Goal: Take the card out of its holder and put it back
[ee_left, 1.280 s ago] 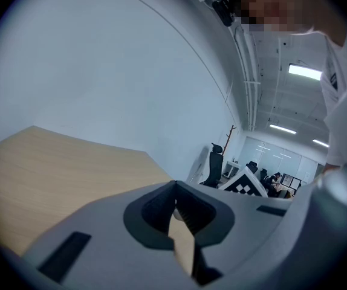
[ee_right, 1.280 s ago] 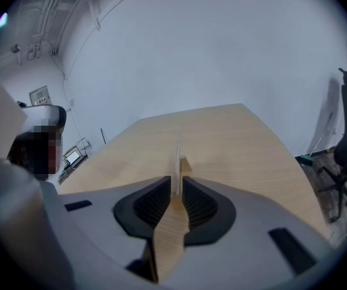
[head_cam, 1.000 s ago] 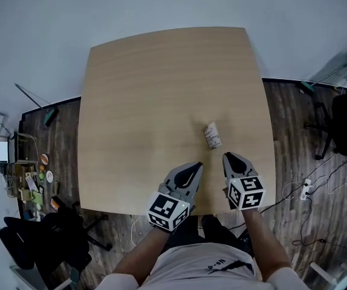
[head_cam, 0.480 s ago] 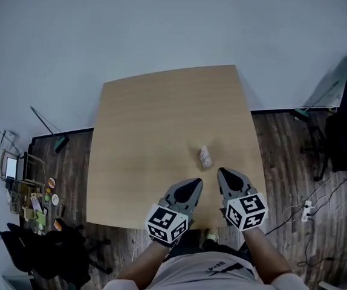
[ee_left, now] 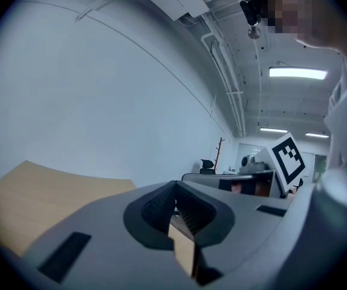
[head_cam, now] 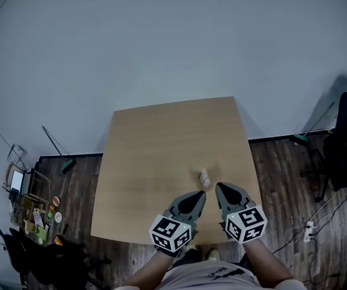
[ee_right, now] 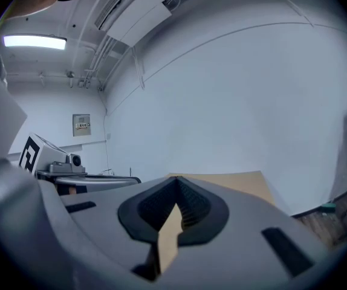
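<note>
- Count: one table (head_cam: 161,162), one card holder (head_cam: 205,177), two grippers, one office chair (head_cam: 344,144) off to the right.
- Card holder lies on the table near the front edge, just ahead of both gripper tips and touching neither. It is too small to tell whether the card sits inside.
- Left gripper (head_cam: 201,194): jaws closed tip to tip, nothing between them.
- Right gripper (head_cam: 219,186): the same, clenched and empty.
- Only the head view shows the holder. Both gripper views tilt up at wall and ceiling, with a strip of tabletop.
</note>
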`<state>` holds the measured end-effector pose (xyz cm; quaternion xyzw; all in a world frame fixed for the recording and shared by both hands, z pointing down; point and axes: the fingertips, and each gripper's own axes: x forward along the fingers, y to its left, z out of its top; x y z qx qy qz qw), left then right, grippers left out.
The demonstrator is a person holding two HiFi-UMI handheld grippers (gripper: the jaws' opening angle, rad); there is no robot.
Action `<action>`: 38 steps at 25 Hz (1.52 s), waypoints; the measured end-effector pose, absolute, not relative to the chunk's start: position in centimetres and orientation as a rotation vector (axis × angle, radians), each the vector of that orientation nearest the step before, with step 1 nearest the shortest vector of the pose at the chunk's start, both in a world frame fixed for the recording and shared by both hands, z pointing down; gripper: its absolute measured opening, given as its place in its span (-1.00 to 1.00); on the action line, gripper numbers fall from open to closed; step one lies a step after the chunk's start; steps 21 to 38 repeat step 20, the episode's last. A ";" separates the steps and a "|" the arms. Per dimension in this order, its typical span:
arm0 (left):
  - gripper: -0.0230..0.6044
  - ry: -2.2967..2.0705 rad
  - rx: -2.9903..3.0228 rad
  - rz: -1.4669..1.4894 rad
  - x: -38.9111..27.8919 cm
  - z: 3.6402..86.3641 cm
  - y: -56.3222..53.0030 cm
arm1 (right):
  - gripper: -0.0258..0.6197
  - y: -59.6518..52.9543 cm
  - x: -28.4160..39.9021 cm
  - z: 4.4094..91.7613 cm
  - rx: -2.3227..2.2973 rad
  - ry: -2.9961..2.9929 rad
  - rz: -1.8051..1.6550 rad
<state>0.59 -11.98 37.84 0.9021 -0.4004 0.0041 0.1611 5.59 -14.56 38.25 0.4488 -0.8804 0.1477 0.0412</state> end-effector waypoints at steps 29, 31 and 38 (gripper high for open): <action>-0.89 -1.222 2.585 -0.029 0.4 35.9 -10.2 | -0.88 -12.3 5.4 36.6 1.338 -2.745 0.402; -0.89 -1.222 2.585 -0.029 0.4 35.9 -10.2 | -0.88 -12.3 5.4 36.6 1.338 -2.745 0.402; -0.89 -1.222 2.585 -0.029 0.4 35.9 -10.2 | -0.88 -12.3 5.4 36.6 1.338 -2.745 0.402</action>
